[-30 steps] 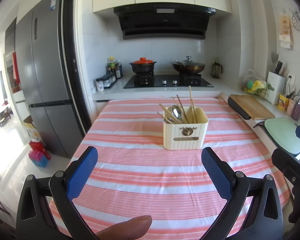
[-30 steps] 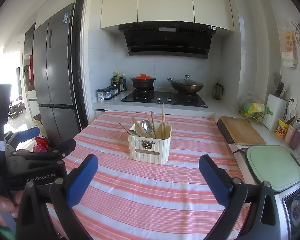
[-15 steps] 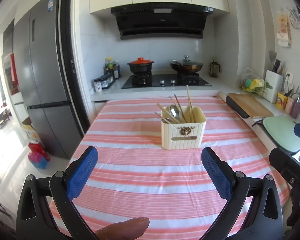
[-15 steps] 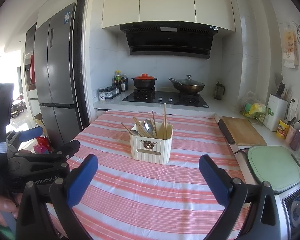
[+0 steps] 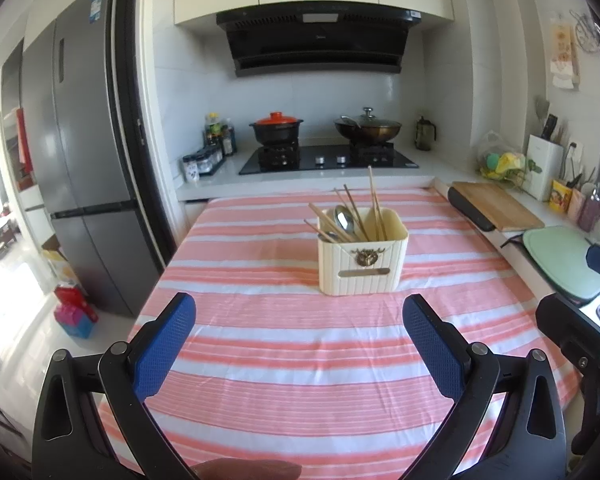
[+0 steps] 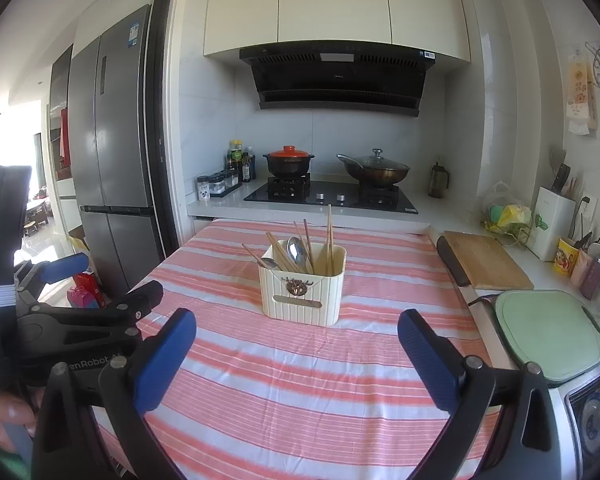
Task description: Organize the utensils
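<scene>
Your cream utensil holder (image 5: 363, 258) stands upright on the striped desk (image 5: 300, 344), at about 12 o'clock from both of your tools and well apart from each. Inside it, wooden chopsticks (image 5: 374, 204) lean at mixed angles, and a metal spoon (image 5: 344, 218) rests bowl-up among them on its left side.

Your left gripper (image 5: 298, 320) has its blue fingers (image 5: 164, 344) spread wide and holds nothing; the holder sits beyond the gap, slightly toward 1 o'clock. Your right gripper (image 6: 296, 338) is likewise wide apart and empty, with the holder (image 6: 302, 282) dead ahead.

In the right wrist view your left tool shows at 9 o'clock, hovering over the desk's left edge. At 3 o'clock a wooden cutting board (image 6: 486, 260) and a green mat (image 6: 552, 332) lie on the side counter. At 12 o'clock, past the desk, a red-lidded pot (image 6: 289, 160) and a lidded wok (image 6: 376, 170) sit on the stove.
</scene>
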A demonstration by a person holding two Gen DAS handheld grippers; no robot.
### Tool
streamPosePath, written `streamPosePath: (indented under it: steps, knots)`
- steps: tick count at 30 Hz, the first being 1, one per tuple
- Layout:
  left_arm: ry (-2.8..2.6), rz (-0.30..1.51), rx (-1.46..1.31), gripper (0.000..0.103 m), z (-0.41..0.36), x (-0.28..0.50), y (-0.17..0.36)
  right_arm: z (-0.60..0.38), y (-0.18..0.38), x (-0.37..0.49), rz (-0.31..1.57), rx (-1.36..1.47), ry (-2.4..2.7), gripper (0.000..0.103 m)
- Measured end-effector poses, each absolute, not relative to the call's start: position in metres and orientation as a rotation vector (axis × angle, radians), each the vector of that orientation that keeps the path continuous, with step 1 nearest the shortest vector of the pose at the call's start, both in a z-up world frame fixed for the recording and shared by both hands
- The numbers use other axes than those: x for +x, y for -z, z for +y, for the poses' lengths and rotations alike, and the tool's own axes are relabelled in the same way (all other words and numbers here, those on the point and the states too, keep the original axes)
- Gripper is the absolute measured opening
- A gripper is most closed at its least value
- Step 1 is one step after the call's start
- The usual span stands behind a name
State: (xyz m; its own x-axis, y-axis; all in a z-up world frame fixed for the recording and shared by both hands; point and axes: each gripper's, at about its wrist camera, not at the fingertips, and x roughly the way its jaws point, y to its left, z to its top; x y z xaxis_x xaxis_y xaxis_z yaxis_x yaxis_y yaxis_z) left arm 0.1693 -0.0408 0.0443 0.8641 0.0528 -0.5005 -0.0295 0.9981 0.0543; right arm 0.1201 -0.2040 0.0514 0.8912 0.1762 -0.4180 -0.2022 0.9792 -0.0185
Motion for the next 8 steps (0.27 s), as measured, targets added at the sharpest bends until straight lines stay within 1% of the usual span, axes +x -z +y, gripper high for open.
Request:
streamPosePath:
  steps: [8]
  knots:
    - [-0.053,0.539,0.014,0.103,-0.0328,0.1734,-0.0411,-0.2073,-0.0453,0.1222,0.443,-0.053,-0.188,0.103]
